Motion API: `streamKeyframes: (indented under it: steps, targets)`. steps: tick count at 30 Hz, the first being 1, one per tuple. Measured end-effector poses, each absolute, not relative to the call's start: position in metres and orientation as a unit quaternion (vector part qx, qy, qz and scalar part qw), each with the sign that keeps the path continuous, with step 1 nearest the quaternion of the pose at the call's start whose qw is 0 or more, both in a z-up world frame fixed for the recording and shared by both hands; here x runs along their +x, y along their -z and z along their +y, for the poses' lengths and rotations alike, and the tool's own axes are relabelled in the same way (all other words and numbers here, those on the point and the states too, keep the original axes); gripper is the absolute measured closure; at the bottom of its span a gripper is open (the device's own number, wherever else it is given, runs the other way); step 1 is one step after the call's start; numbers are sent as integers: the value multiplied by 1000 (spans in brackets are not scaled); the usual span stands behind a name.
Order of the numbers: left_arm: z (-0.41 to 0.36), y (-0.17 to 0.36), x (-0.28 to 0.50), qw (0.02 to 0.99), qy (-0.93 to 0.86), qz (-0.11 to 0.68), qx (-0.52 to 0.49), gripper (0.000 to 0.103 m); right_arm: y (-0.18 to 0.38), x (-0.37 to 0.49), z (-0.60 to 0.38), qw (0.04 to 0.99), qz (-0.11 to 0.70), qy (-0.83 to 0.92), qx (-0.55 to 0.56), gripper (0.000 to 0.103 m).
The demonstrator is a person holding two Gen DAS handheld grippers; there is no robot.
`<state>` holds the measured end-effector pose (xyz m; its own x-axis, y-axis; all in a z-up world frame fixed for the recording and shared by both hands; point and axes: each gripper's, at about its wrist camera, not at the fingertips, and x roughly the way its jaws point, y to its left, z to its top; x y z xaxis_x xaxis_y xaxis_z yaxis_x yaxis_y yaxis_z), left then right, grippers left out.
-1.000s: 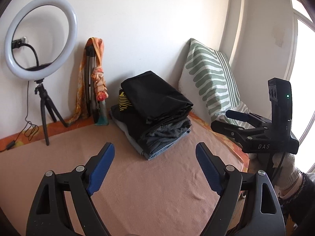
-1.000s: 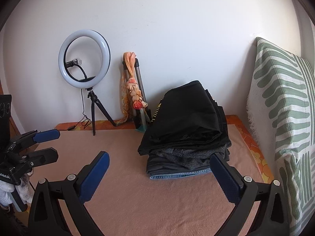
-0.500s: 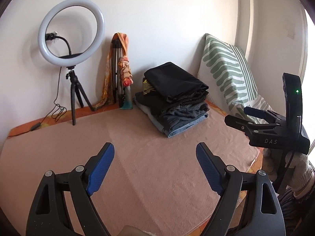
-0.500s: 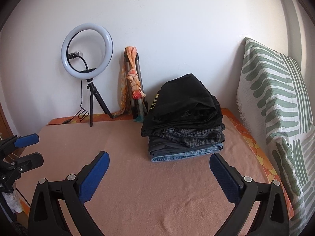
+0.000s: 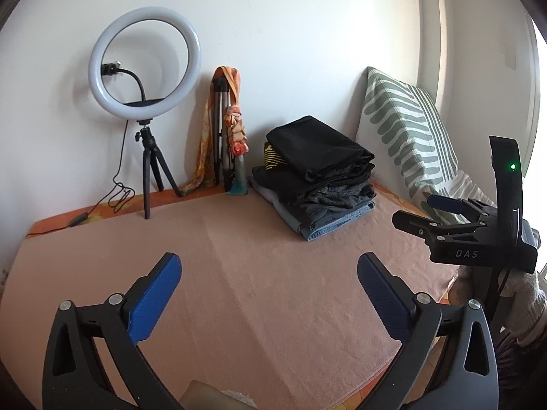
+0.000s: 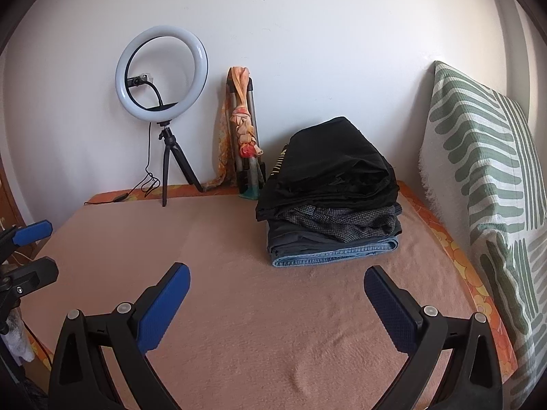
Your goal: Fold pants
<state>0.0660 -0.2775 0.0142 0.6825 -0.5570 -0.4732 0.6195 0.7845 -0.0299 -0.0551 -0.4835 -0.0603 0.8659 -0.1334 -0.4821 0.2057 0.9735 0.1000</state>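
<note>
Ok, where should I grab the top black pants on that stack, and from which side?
Take the top black pants by their front folded edge, coming in low from the near, open side. That edge overhangs the stack toward the right tool; the pillow crowds the right.

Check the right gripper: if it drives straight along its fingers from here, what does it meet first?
Probably the stack of folded pants, at its left front edge. The right gripper is open and empty over the peach blanket, with nothing between. The stack sits slightly right of centre, so it might pass left and reach the wall; depth unclear.
</note>
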Motion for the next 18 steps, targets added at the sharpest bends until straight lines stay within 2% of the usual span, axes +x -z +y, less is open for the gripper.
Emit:
streamKeyframes:
  steps: [18]
  targets:
    - [-275, -10, 55, 917, 316, 229, 85, 1, 67, -56, -482, 961, 243, 107, 75, 0]
